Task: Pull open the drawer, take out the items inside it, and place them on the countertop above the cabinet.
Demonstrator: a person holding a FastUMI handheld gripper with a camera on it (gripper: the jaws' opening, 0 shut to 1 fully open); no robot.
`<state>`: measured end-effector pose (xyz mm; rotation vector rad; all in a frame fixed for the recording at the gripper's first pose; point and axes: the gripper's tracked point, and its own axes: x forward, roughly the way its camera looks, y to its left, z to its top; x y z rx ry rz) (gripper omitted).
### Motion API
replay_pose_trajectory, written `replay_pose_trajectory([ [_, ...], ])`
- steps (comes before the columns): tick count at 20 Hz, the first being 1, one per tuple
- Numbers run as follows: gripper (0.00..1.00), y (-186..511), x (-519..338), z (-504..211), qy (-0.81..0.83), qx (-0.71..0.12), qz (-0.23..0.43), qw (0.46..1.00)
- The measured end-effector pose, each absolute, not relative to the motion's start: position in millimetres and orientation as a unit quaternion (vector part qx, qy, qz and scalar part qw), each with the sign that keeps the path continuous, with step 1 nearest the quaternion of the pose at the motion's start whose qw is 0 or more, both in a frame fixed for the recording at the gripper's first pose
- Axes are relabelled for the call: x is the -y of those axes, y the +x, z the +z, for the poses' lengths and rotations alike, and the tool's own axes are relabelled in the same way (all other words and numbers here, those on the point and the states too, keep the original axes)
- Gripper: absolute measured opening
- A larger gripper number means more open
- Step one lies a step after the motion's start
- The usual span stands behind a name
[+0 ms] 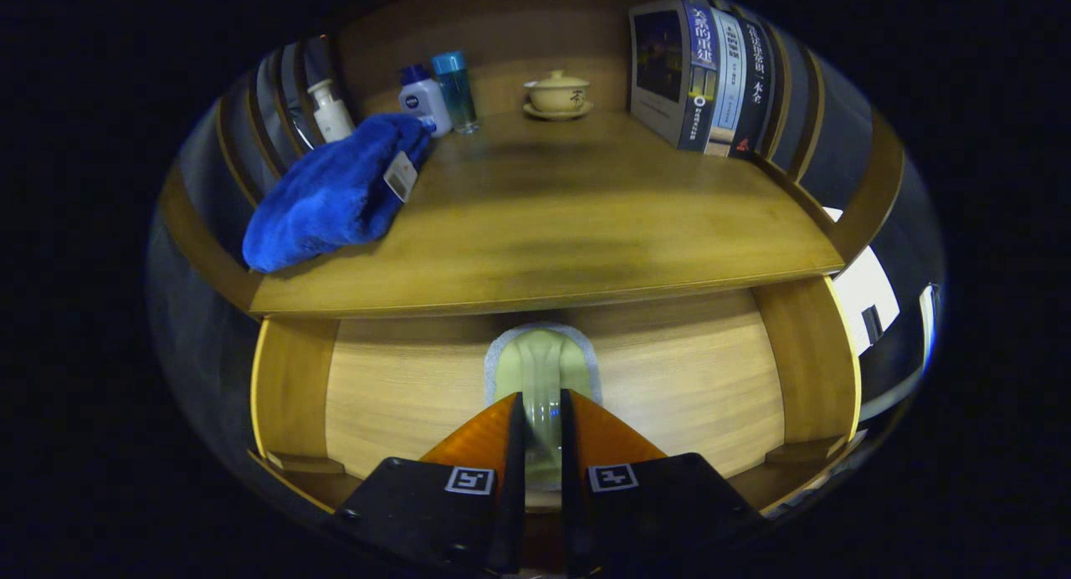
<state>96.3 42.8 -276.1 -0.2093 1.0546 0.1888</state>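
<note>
The hand-held gripper sits low over the open wooden drawer, its two fingers clamped on a pale green sponge with a grey edge standing between them. Up on the wooden countertop, a crumpled blue cloth lies far left beside three small bottles, a lidded cream teacup sits at the back, and upright books stand far right.

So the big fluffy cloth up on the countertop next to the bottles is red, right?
Not quite. In the gripper view the fluffy cloth on the countertop beside the bottles is blue, not red. The tool is lower down, its fingers nearly closed around something pale green in the open drawer.
</note>
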Motion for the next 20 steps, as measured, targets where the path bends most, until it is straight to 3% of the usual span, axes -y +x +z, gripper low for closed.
replay_pose_trajectory([
  [11, 0.27, 111, -51, -177, -0.128, -0.457, 0.096, 0.875],
  [20, 0.27, 166, -75, -159, -0.131, -0.435, 0.088, 0.886],
])
